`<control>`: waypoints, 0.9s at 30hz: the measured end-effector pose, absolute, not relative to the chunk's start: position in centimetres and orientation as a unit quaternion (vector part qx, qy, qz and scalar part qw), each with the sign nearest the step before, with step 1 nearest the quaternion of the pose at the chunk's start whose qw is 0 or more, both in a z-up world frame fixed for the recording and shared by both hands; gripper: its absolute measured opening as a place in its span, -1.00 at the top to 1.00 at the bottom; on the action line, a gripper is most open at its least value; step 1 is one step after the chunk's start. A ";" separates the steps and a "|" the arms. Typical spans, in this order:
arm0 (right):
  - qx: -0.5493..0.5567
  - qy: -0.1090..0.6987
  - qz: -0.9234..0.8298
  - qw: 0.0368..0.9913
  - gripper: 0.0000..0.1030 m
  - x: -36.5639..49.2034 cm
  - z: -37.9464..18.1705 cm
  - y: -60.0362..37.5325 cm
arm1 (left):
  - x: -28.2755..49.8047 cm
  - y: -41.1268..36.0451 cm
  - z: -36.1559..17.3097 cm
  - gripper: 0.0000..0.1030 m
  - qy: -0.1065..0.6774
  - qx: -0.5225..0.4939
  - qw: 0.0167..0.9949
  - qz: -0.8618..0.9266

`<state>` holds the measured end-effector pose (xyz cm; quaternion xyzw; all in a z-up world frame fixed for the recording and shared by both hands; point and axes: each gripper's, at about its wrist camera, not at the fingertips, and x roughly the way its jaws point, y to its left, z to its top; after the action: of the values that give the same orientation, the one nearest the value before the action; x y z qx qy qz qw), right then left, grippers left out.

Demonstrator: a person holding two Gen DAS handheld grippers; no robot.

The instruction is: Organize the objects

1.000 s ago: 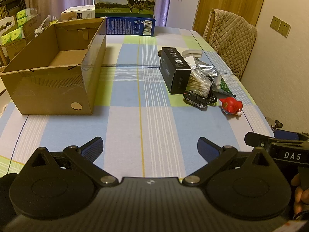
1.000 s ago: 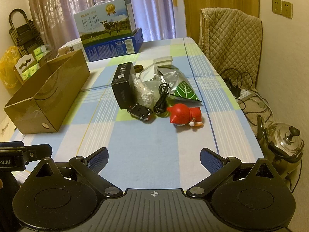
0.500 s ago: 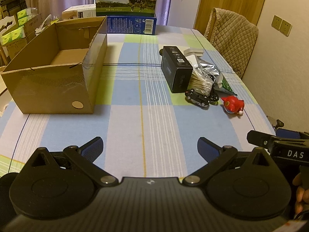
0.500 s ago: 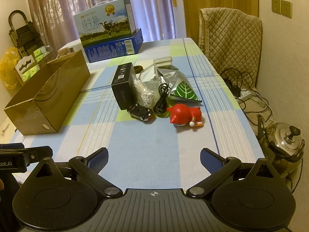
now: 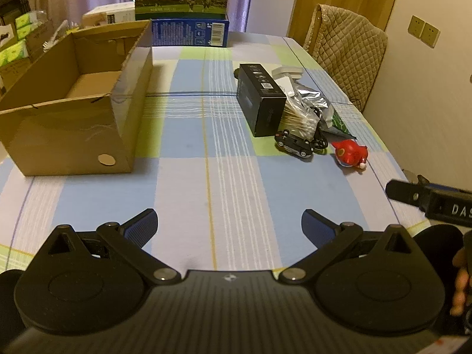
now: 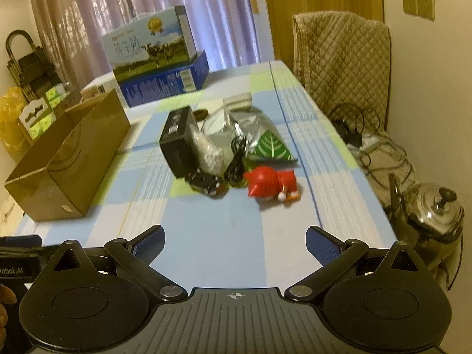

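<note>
Nearest: left gripper (image 5: pixel 228 225) spread wide, empty, above the checked tablecloth (image 5: pixel 206 188). Right gripper (image 6: pixel 234 243) equally wide apart, gripping nothing. Farther on, right of centre, a clustered heap: red plastic figurine (image 6: pixel 270 183), small black toy car (image 6: pixel 206 183), clear bag of cotton swabs (image 5: pixel 299 118), black rectangular carton (image 5: pixel 261 97). To the left, well apart, open brown cardboard box (image 5: pixel 67 124). Farthest, blue milk carton (image 5: pixel 183 6).

Cardboard box (image 5: pixel 73 112) sits left on the desk (image 5: pixel 206 177); toy car (image 5: pixel 293 144) and figurine (image 5: pixel 351 155) lie right, before the black box (image 5: pixel 261 100).
</note>
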<state>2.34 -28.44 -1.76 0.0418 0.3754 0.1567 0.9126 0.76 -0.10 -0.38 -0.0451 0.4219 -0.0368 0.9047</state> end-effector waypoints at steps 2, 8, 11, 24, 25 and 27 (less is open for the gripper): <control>0.040 0.365 0.157 0.917 -0.93 2.8 -1.4 -28.6 | 1.3 0.0 -0.5 -0.98 0.425 -0.053 0.903 -0.040; 0.042 0.345 0.138 0.928 -0.93 5.0 -0.9 -29.6 | 3.4 -0.4 -0.8 -0.98 0.418 -0.052 0.906 -0.046; 0.044 0.350 0.139 0.926 -0.93 6.3 -1.2 -30.0 | 4.8 -0.7 -1.2 -0.99 0.412 -0.063 0.908 -0.052; 0.043 0.377 0.142 0.914 -0.88 12.0 -5.2 -29.3 | 11.3 -2.6 -4.2 -0.99 0.427 -0.039 0.900 -0.070; 0.040 0.384 0.143 0.912 -0.76 12.7 -5.7 -29.2 | 11.6 -2.7 -4.4 -0.99 0.429 -0.041 0.900 -0.071; 0.038 0.392 0.144 0.908 -0.67 13.6 -6.7 -29.0 | 12.3 -2.9 -4.9 -0.99 0.429 -0.038 0.900 -0.073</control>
<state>13.56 -29.03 -6.65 0.0376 0.3924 0.1440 0.9077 12.31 -2.94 -4.91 -0.0379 0.4291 -0.0725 0.8996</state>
